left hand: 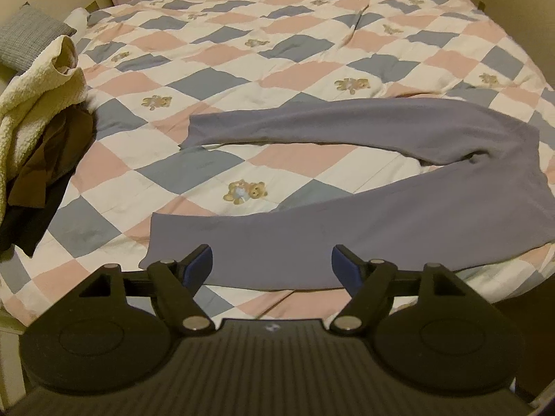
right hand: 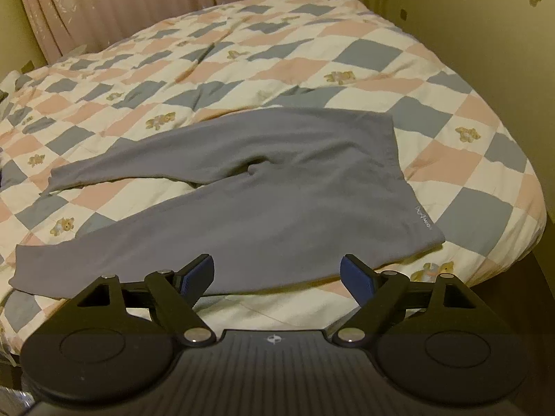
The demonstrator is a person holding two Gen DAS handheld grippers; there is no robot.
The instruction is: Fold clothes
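On the bed: a checked quilt [left hand: 222, 79] in pink, blue-grey and cream squares with small teddy bears covers the whole surface.
Trousers: grey-blue trousers [left hand: 399, 215] lie flat on the near part of the quilt, both legs spread apart and pointing left, waistband at the right.
Near leg: its cuff end reaches toward the near edge of the bed, just beyond the left gripper.
Far leg: it runs left, further from the camera, with bare quilt between the two legs.
Waistband: in the right wrist view a small pale logo sits near its right edge.
Left gripper [left hand: 271, 265]: jaws wide apart, holding nothing, hovering over the near leg.
Right gripper [right hand: 277, 274]: jaws wide apart, holding nothing, over the near edge of the trousers.
Far left: a cream textured cloth [left hand: 38, 104] is heaped over dark brown garments [left hand: 48, 173], beside a grey cushion [left hand: 27, 40].
Far side: pink curtains [right hand: 114, 3] hang behind the bed.
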